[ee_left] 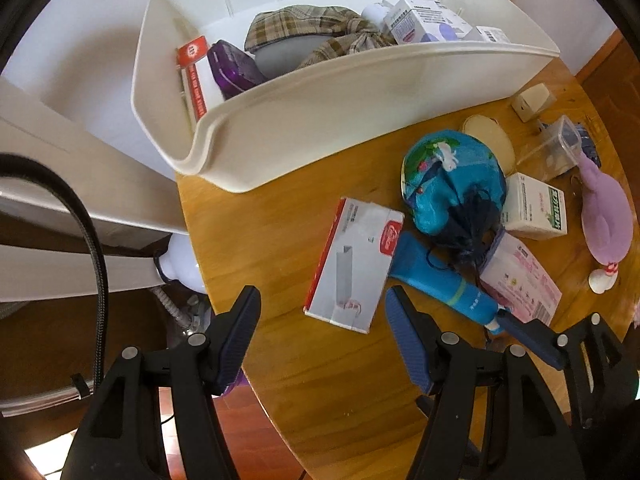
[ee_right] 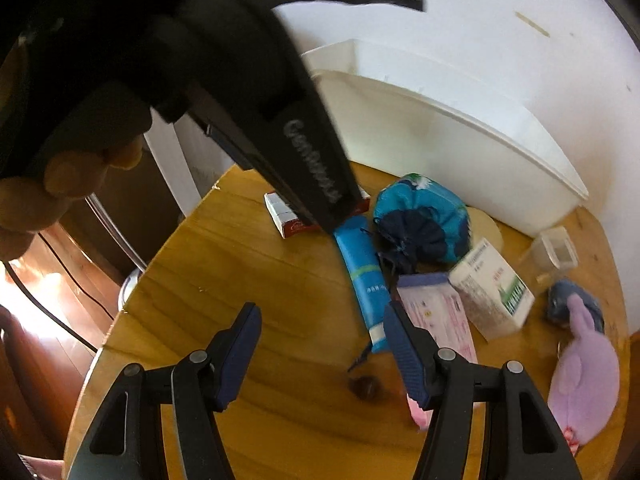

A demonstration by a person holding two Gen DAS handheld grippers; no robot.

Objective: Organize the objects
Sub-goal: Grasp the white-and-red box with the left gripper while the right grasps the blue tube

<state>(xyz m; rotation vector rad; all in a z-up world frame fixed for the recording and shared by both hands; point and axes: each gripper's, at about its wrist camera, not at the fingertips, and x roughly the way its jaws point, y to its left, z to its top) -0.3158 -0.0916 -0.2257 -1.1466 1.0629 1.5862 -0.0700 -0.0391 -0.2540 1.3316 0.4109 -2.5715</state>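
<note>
Two grippers hang over a round wooden table (ee_left: 304, 360), both with jaws spread wide and nothing between them. The left gripper (ee_left: 322, 320) sits above the table's near edge, just short of a white and red carton (ee_left: 352, 264) lying flat. The right gripper (ee_right: 318, 334) hovers over bare wood, its right finger close beside a blue tube (ee_right: 362, 276) and a pink and white packet (ee_right: 438, 312).

The loose things are bunched on the table's right half: a blue drawstring pouch (ee_left: 452, 184) with a dark gathered mouth, resting against the tube; a white box with green print (ee_left: 534, 206); a lilac plush toy (ee_left: 606, 216); a clear plastic container (ee_left: 560, 144). A small dark round thing (ee_right: 364, 388) lies on the wood ahead of the right gripper; it is too blurred to name.

A white plastic bin (ee_left: 360, 120) stands at the table's far side against a white wall (ee_right: 500, 40). Inside it are a plaid cloth (ee_left: 308, 28), a purple case (ee_left: 234, 66) and small white boxes (ee_left: 420, 20). Reddish wood flooring (ee_left: 188, 432) shows below the table.
</note>
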